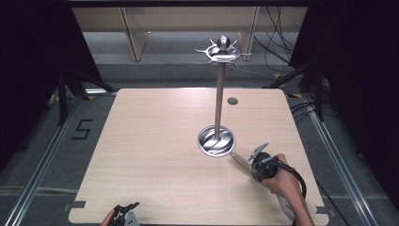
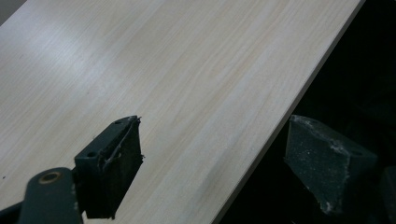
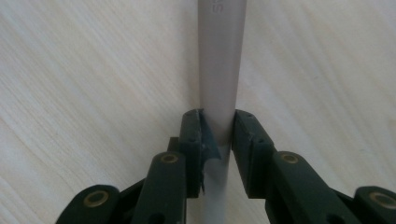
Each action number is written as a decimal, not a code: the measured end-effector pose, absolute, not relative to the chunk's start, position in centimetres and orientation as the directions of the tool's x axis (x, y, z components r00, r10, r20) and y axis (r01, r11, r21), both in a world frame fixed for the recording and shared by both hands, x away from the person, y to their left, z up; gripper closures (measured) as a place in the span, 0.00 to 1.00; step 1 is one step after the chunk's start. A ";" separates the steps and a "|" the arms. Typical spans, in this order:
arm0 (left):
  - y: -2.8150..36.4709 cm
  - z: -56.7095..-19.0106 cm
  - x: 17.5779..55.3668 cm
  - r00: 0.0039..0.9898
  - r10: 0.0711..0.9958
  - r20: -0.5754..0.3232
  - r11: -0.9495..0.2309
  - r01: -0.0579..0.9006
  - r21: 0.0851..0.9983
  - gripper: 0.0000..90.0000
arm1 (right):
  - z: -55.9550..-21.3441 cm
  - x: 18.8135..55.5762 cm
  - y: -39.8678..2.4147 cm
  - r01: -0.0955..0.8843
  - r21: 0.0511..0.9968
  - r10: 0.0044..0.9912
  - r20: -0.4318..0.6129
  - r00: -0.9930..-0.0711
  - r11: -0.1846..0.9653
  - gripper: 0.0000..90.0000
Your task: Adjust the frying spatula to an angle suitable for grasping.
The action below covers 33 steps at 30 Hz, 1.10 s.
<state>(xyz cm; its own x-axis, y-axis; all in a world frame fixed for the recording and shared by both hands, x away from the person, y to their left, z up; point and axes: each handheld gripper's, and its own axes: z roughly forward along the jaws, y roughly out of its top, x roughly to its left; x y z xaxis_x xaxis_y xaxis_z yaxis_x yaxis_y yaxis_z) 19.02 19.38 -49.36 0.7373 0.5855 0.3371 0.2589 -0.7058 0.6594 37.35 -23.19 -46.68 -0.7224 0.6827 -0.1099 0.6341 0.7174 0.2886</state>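
Observation:
A tall metal stand (image 1: 219,99) rises from a round shiny base (image 1: 216,140) at the table's middle, with a ring of hooks (image 1: 221,51) at its top. Right of the base, my right gripper (image 1: 251,165) is shut on a pale, smooth utensil handle (image 1: 239,161) that lies low over the table and points toward the base. In the right gripper view the handle (image 3: 220,70) runs straight up between the jaws of the right gripper (image 3: 218,133). My left gripper (image 1: 128,209) rests at the table's near edge, open; in its own view the left gripper (image 2: 215,163) holds nothing.
A light wooden table (image 1: 155,141) carries a small dark round hole (image 1: 232,100) behind the stand. Its near edge (image 2: 280,121) runs under the left gripper. Dark curtains, floor rails and cables surround the table.

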 end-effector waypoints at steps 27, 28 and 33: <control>19.1 -49.6 19.1 0.739 0.579 0.344 -0.707 0.245 0.663 0.20 | -40.4 35.1 -27.7 0.458 0.767 0.750 -0.046 -0.659 0.449 0.83; 19.2 -49.4 19.1 0.737 0.577 0.352 -0.713 0.244 0.657 0.20 | -40.2 34.8 -27.6 0.464 0.769 0.751 -0.031 -0.660 0.440 0.83; 19.1 -49.5 19.0 0.736 0.581 0.348 -0.707 0.244 0.664 0.20 | -39.6 34.6 -27.7 0.431 0.798 0.741 -0.029 -0.671 0.421 0.83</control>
<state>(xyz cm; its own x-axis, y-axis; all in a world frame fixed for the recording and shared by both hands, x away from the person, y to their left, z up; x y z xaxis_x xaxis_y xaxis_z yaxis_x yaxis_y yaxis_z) 19.02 19.14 -49.48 0.7358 0.5811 0.3478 0.2439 -0.7065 0.6643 34.61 -27.70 -39.63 -0.6709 0.7410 -0.0289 0.4305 0.4210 0.7984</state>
